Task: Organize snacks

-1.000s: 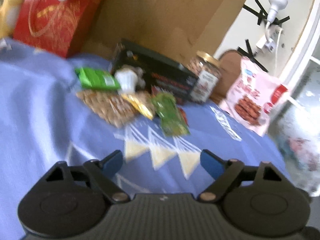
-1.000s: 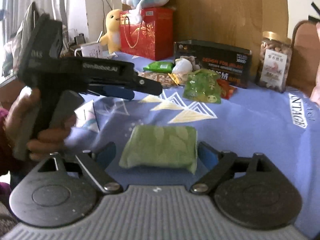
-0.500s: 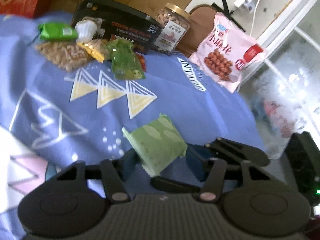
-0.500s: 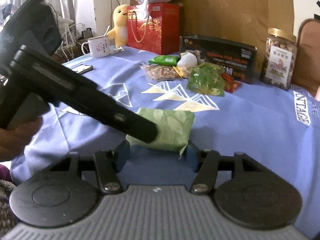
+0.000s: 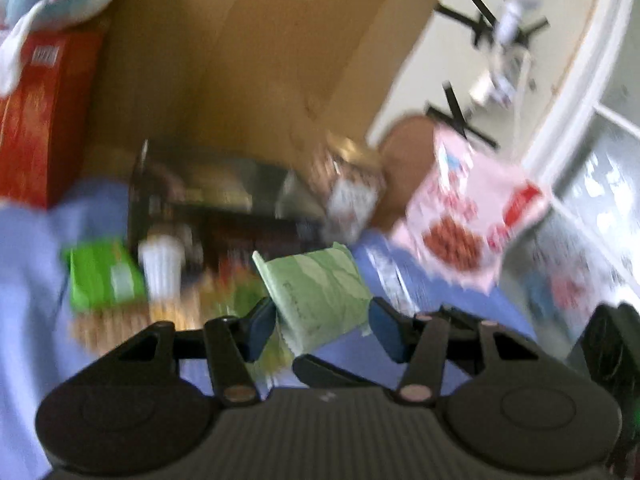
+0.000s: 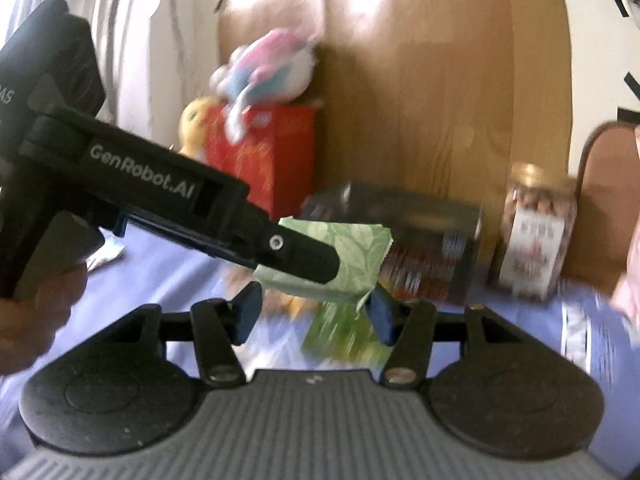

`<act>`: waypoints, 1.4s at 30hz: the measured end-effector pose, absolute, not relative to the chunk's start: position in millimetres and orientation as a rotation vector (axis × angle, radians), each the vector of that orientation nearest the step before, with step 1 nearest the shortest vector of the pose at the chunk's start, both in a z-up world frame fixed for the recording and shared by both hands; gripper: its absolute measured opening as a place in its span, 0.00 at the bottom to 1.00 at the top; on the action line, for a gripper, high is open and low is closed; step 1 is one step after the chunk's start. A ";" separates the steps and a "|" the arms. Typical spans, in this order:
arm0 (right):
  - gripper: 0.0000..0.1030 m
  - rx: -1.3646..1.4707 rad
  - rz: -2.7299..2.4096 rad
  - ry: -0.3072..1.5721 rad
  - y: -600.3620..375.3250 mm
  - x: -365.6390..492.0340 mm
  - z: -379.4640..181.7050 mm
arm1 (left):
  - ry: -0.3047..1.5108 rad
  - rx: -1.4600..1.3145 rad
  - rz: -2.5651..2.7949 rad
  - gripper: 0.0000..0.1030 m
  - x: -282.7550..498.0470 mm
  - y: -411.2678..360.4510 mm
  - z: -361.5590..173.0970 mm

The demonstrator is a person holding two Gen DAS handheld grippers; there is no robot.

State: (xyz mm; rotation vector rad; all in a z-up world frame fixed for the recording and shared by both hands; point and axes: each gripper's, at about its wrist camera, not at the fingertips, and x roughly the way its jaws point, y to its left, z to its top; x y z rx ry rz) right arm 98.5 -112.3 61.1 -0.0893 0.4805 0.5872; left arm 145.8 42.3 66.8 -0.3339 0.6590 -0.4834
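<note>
A pale green leaf-patterned packet [image 5: 318, 298] is held up off the blue cloth [image 5: 24, 264] between both grippers. My left gripper [image 5: 322, 328] is shut on it. My right gripper [image 6: 314, 306] is shut on the same packet [image 6: 362, 258], and the left gripper's black finger [image 6: 296, 254] crosses in front of it. A pile of snacks lies beyond: a bright green pack [image 5: 106, 276], a white cup-shaped item [image 5: 162, 266] and a green candy bag [image 6: 344, 332]. Both views are blurred.
A black box [image 6: 416, 240], a nut jar [image 6: 532, 236] and a pink snack bag [image 5: 464, 220] stand along the back. A red gift bag [image 6: 272, 160] with plush toys is at the back left. A wooden board [image 5: 240, 60] rises behind.
Both grippers have lifted the pale green packet off the cloth and carried it up and toward the snack pile. Half a second ago it lay on the cloth between their fingers.
</note>
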 end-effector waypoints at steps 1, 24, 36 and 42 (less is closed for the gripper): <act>0.58 -0.082 0.575 0.464 -110.8 113.0 61.8 | 0.646 -0.334 -0.477 0.50 160.7 43.7 70.1; 0.67 0.156 0.495 0.414 -138.9 200.2 53.0 | 0.560 -0.451 -0.208 0.67 217.5 141.6 53.0; 0.39 0.176 0.368 0.670 -139.9 212.0 14.9 | 0.715 -0.497 -0.099 0.69 239.7 160.6 -10.2; 0.42 0.250 0.437 0.816 -143.9 229.1 -6.3 | 0.796 -0.294 -0.062 0.69 244.0 132.8 -14.7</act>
